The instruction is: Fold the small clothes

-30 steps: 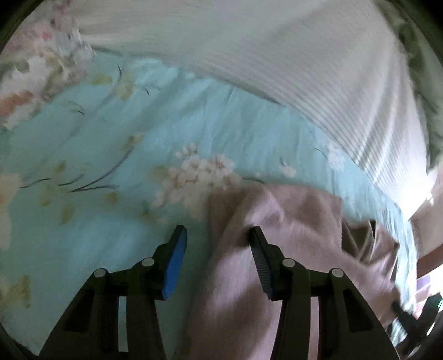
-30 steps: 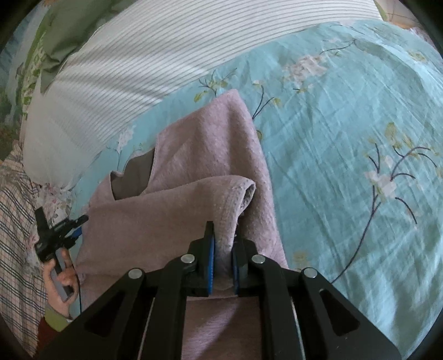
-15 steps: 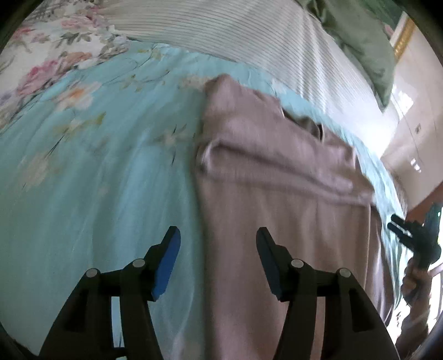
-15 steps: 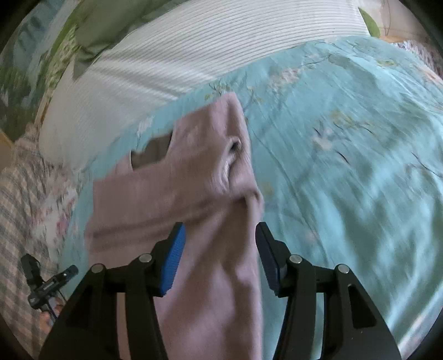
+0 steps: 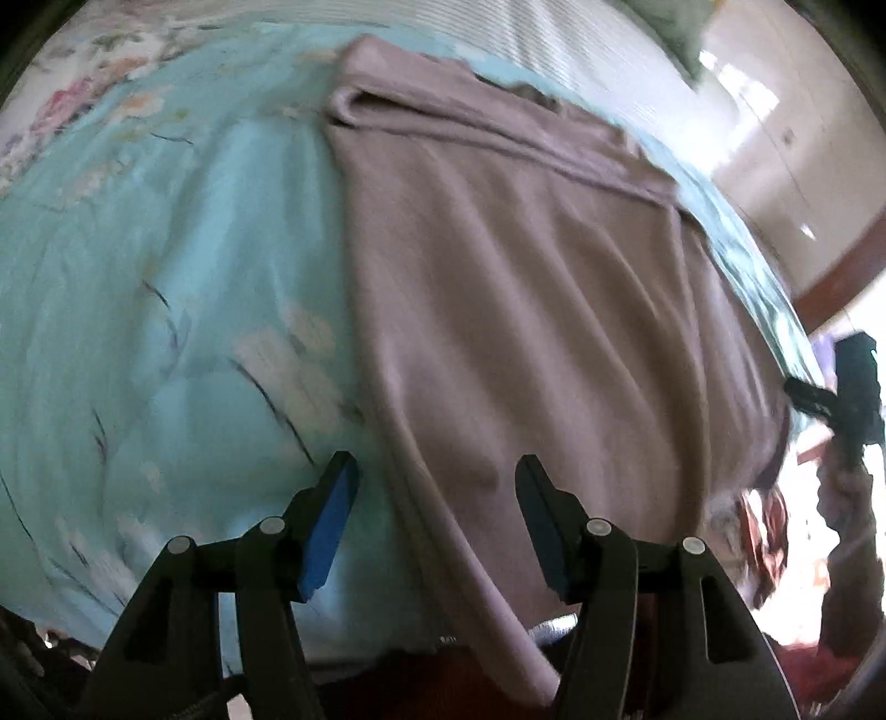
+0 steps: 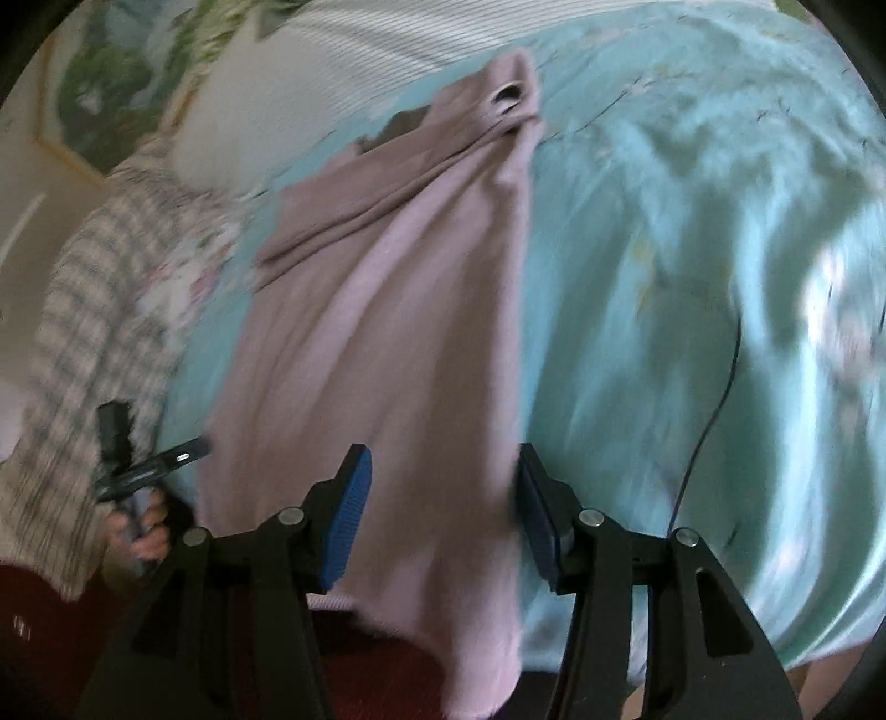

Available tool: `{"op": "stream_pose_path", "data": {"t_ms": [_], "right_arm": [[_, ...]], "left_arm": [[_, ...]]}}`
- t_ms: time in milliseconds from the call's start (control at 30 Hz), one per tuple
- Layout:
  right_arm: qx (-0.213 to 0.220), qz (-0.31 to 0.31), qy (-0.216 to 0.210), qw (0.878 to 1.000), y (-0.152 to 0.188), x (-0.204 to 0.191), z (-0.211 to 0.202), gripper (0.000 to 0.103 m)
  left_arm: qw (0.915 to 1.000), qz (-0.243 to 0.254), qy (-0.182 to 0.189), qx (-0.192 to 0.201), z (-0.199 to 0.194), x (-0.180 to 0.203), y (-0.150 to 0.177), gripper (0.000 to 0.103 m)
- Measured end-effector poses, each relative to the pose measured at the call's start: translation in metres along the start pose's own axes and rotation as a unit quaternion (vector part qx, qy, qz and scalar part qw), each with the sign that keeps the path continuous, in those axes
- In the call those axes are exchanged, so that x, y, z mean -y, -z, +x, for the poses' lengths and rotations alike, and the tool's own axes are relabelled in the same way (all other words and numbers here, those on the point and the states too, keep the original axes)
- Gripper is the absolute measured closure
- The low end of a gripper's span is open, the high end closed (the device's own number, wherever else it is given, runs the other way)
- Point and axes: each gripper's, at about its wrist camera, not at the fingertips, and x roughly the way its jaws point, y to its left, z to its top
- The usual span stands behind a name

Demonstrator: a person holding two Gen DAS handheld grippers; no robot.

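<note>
A mauve knit top (image 5: 526,310) lies flat on the turquoise floral bedsheet (image 5: 166,277), a sleeve (image 5: 498,138) folded across its upper part. Its hem hangs over the bed's near edge. My left gripper (image 5: 434,479) is open above the top's left edge near the hem, the pads clear of the cloth. In the right wrist view the same top (image 6: 387,332) runs away from me. My right gripper (image 6: 443,471) stands open over the top's right edge, gripping nothing. Each view shows the other gripper at its side, the right gripper (image 5: 853,387) and the left gripper (image 6: 149,465), each held in a hand.
A white striped pillow (image 6: 387,39) lies along the head of the bed behind the top. A plaid cloth (image 6: 94,310) sits at the bed's left side. Dark red fabric (image 5: 443,681) shows below the bed's near edge. A pale wall and wooden trim (image 5: 830,266) are at the right.
My right gripper let go of the folded sleeve and opened. Both grippers drew back from the collar end towards the hem. The left jaws stand a little wider.
</note>
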Motion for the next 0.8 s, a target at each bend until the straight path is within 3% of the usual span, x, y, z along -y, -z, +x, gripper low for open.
{"op": "stream_pose_path", "data": {"t_ms": [100, 233, 300, 367, 433, 500, 567, 667, 800], "right_arm": [[-0.004, -0.013, -0.042, 0.999, 0.018, -0.003, -0.001, 0.049], [0.005, -0.007, -0.073, 0.997, 0.032, 0.001, -0.004, 0.05], [0.006, -0.007, -0.069, 0.998, 0.036, 0.003, -0.004, 0.054], [0.002, -0.007, -0.061, 0.998, 0.038, 0.003, -0.002, 0.059], [-0.006, -0.008, -0.044, 0.999, 0.042, 0.005, -0.002, 0.07], [-0.016, -0.012, -0.024, 0.999, 0.045, 0.005, -0.001, 0.078], [-0.025, -0.021, -0.006, 0.999, 0.05, 0.001, 0.001, 0.093], [-0.017, -0.025, -0.037, 0.999, 0.054, -0.004, -0.004, 0.095], [0.044, -0.004, -0.101, 0.994, 0.047, -0.005, -0.025, 0.095]], "left_arm": [[0.9993, 0.024, 0.024, -0.015, -0.003, 0.005, 0.023, 0.043], [0.9976, 0.006, 0.048, -0.049, 0.0, -0.004, 0.04, 0.049], [0.9974, 0.006, 0.04, -0.059, 0.003, -0.006, 0.044, 0.072], [0.9974, 0.011, 0.028, -0.066, 0.005, -0.007, 0.041, 0.084], [0.9968, 0.004, 0.036, -0.072, 0.009, -0.007, 0.036, 0.084], [0.9968, 0.008, 0.036, -0.071, 0.01, -0.006, 0.034, 0.099], [0.9976, 0.019, 0.035, -0.057, 0.005, -0.005, 0.037, 0.099], [0.9983, 0.024, 0.047, -0.023, -0.007, 0.002, 0.035, 0.1], [0.9955, 0.001, 0.084, 0.045, -0.045, 0.0, 0.03, 0.1]]}}
